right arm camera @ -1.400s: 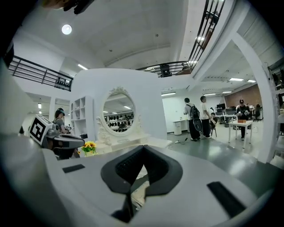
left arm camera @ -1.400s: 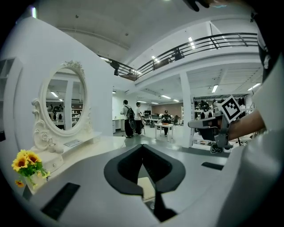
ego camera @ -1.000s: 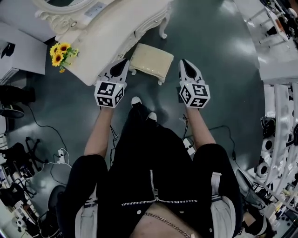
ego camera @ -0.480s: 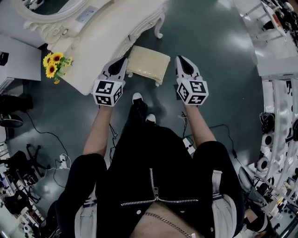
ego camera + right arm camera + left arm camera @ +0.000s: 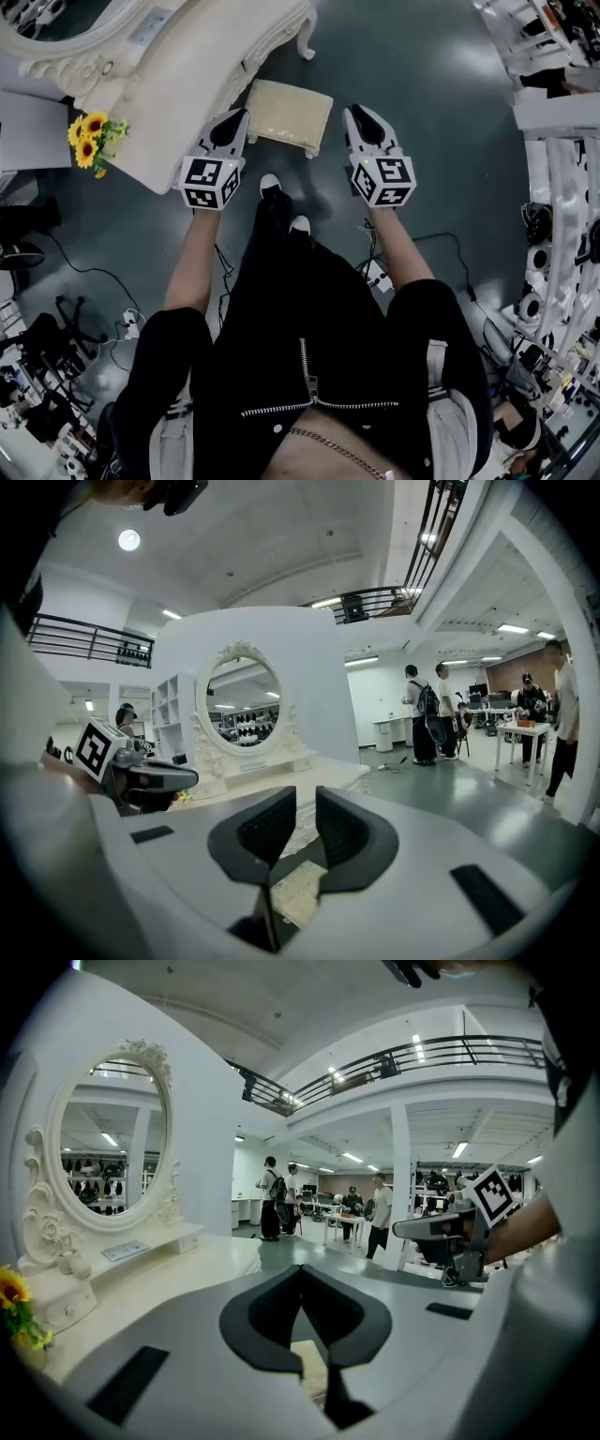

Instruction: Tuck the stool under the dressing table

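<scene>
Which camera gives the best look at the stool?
The head view: the stool shows its whole cushion top, next to the dressing table. The left gripper view and right gripper view each catch only a sliver of its cushion.

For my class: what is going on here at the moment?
A person stands facing a stool beside the dressing table, a gripper in each hand. The left gripper is shut and empty at the stool's left. The right gripper, at its right, has just been opening slightly, with nothing between its jaws. The stool is not yet tucked under.
</scene>
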Tool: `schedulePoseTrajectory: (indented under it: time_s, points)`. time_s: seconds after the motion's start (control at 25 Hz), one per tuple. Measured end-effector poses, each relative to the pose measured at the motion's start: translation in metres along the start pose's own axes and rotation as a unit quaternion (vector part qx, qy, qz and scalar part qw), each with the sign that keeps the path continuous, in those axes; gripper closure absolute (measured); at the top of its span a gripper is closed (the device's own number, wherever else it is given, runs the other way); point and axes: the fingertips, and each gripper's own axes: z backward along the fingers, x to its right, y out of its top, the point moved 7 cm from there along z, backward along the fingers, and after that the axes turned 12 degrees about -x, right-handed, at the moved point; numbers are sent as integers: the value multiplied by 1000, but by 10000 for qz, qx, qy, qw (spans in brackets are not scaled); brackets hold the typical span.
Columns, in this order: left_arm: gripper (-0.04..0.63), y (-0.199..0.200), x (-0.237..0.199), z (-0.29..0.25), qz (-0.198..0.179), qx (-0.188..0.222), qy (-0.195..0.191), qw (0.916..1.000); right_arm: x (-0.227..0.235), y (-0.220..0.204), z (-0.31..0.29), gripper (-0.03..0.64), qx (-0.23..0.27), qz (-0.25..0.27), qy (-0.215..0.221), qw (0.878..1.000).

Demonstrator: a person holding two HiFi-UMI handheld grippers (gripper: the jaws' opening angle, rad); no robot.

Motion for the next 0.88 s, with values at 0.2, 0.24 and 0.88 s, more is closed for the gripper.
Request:
schedulePoseTrajectory:
  time_s: [0.2, 0.24, 0.88]
  points:
    - [574, -1, 2, -8, -29, -92, -120, 9999, 1, -7, 2, 467, -32, 9, -92, 10000]
    - [574, -1, 2, -9, -34, -99, -140, 9998, 2, -7, 3, 444, -56, -13, -109, 9999]
    - [574, -47, -24, -32, 130, -446, -478, 9978, -3, -86, -51, 316, -896, -1171, -87, 9890]
